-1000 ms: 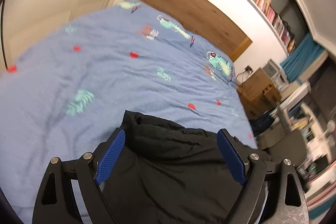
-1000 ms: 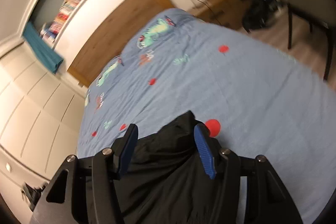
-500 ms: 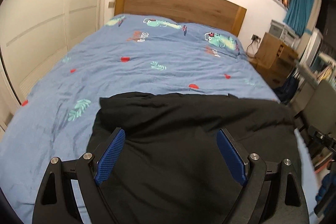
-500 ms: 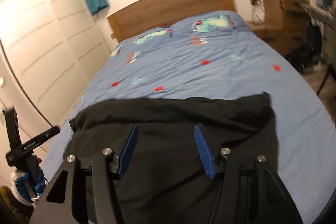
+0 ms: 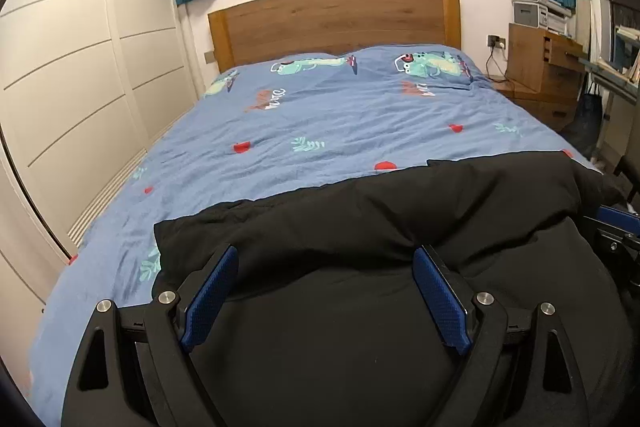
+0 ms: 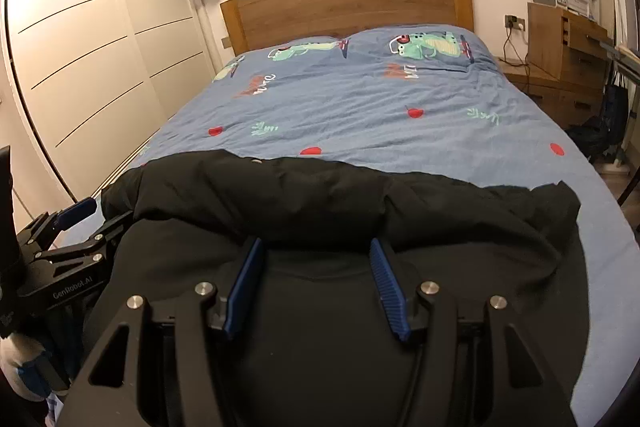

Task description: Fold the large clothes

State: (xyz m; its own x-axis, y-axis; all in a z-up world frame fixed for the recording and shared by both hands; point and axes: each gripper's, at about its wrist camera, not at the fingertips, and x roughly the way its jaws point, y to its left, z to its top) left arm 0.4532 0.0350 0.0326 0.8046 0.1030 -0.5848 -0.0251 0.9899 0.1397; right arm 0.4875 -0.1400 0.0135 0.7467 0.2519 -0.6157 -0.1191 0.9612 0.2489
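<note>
A large black garment [image 5: 360,219] lies spread across the foot of the bed on the blue duvet [image 5: 340,119]; it also shows in the right wrist view [image 6: 328,199]. My left gripper [image 5: 326,259] is open, its blue pads wide apart over the garment's left part, nothing between them. My right gripper [image 6: 316,251] is open over the garment's right part, fabric bunched just past the fingertips. The left gripper also shows at the left edge of the right wrist view [image 6: 76,227]. The garment's near portion is hidden under the grippers.
Wooden headboard [image 5: 336,23] at the far end. White wardrobe doors [image 5: 72,99] run along the left of the bed. A wooden cabinet [image 5: 544,63] with a printer stands at the right, with a dark bag on the floor beside it. Bookshelf above the headboard.
Both grippers swung from tilted views to face straight up the bed. The black garment went from a bunched heap between the fingers to spread flat across the bed's foot.
</note>
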